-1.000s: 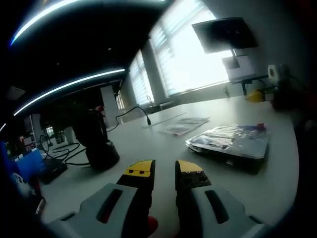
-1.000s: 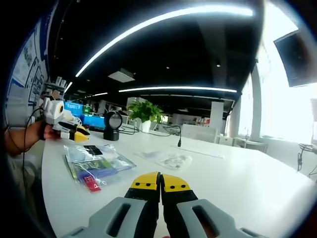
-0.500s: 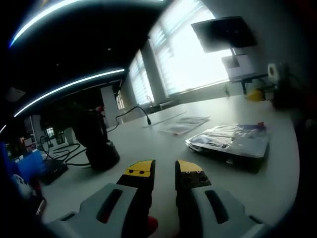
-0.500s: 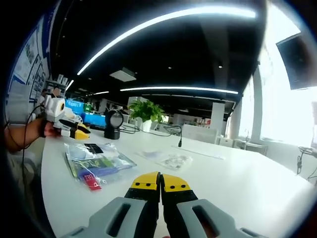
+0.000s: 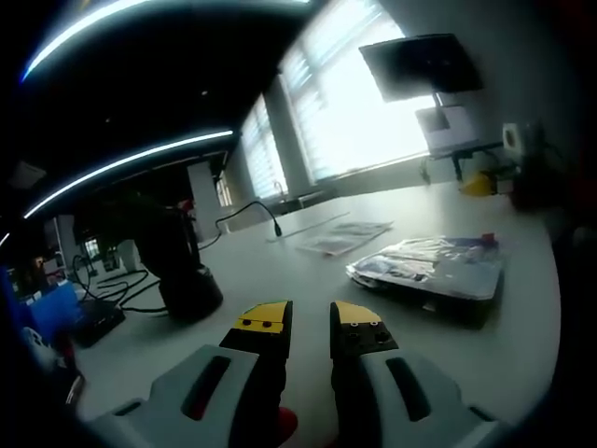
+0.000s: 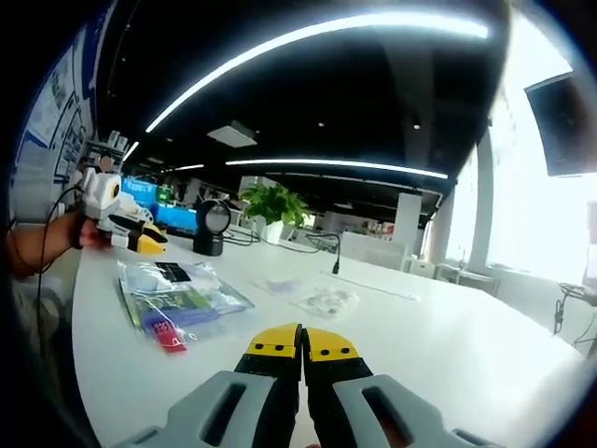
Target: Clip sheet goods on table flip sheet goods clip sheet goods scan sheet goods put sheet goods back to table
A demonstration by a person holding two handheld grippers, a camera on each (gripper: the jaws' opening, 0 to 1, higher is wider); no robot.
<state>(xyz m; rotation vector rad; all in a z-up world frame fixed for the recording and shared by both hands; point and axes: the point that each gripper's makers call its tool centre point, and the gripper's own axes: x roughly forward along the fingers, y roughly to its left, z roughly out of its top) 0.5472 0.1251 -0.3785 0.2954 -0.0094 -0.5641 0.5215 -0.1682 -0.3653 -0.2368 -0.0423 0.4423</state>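
On the white table, in the left gripper view, the sheet goods are seen lying flat to the right, well beyond the left gripper, whose yellow-tipped jaws are held a narrow gap apart with nothing between them. A black stand is placed to the far left, and loose papers lie farther off. In the right gripper view, the sheet goods are found to the left on the table, near the left gripper held in a hand. The right gripper is seen with jaws pressed together, empty. A potted plant is set far back.
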